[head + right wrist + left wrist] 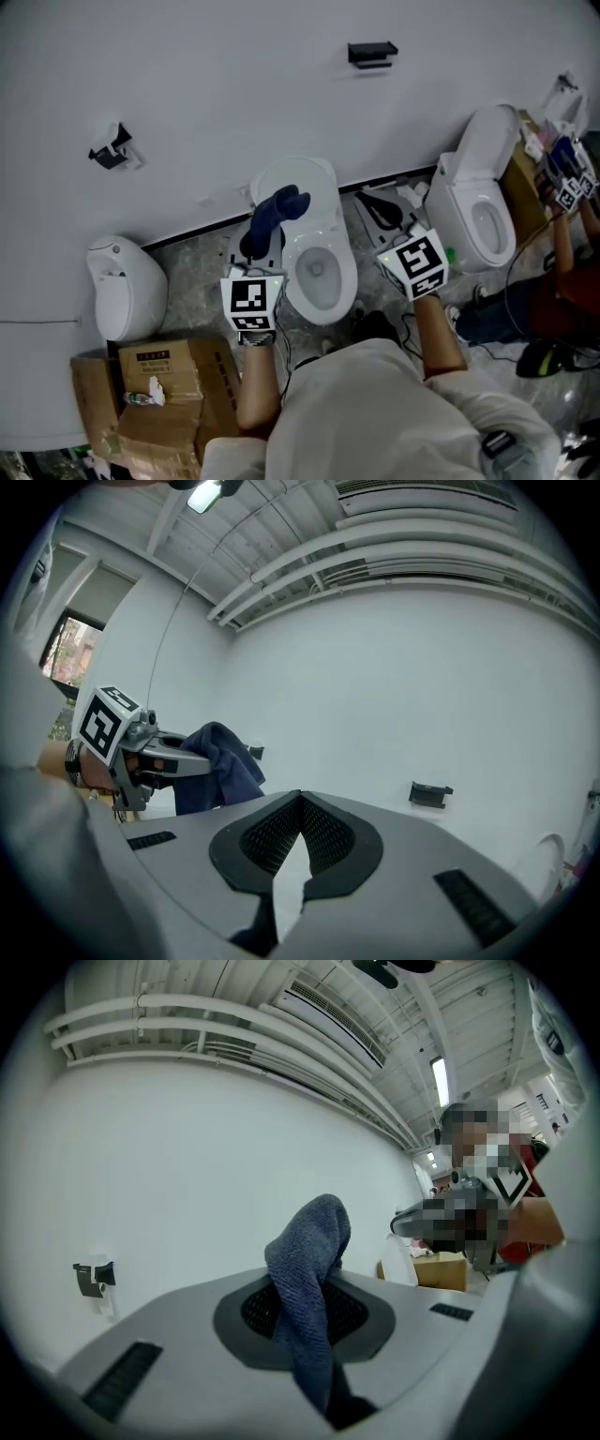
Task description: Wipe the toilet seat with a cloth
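Observation:
A white toilet stands against the wall in the head view, lid raised and seat down around the bowl. My left gripper hovers over the toilet's left side, shut on a dark blue cloth that bunches up above its tips. In the left gripper view the cloth is pinched between the jaws of the left gripper and stands up in a fold. My right gripper is held right of the toilet. Its jaws meet at the tips with nothing between them.
A second white toilet stands to the right, with a seated person beside it. A rounded white fixture and cardboard boxes sit at the left. Black brackets are fixed to the white wall.

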`<state>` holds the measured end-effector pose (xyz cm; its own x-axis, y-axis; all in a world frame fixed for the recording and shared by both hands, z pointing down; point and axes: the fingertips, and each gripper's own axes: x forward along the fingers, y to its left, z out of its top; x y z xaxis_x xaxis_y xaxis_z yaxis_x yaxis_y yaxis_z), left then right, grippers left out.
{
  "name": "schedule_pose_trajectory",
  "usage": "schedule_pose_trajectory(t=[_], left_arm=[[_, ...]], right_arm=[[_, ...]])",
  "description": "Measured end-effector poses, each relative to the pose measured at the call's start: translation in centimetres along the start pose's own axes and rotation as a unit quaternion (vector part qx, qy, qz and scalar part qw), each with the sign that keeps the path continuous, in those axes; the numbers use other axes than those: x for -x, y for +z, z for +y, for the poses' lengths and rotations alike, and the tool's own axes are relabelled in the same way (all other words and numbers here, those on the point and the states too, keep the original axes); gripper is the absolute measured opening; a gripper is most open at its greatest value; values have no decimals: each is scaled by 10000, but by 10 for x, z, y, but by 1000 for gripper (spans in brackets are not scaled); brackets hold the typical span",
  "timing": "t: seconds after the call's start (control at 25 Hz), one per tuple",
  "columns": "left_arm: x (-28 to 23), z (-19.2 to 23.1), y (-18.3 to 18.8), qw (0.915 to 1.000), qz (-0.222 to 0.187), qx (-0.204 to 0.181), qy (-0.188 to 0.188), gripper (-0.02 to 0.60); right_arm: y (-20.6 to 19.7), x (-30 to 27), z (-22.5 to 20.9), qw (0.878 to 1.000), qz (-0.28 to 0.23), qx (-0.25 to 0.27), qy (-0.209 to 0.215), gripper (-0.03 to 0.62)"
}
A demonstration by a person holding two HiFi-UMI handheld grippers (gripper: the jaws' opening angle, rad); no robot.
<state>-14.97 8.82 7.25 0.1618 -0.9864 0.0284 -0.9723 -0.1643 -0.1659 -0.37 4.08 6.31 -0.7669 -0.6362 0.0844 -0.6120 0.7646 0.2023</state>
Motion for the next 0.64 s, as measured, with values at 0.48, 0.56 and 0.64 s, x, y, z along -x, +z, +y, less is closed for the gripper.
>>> schedule_pose_trajectory(t=[0.48,0.56,0.64], left_arm=[[1,-6,0,9999,-81,-19,-129,38],[1,-10,1,9999,-104,-14,-132,38],[1,-13,2,9998,-118,-14,-132,38]], right_arm=[[2,0,4,10000,-21,58,-50,28],[-1,2,4,10000,-5,38,-75,26],[-4,4,2,9999,5,26,-97,27]])
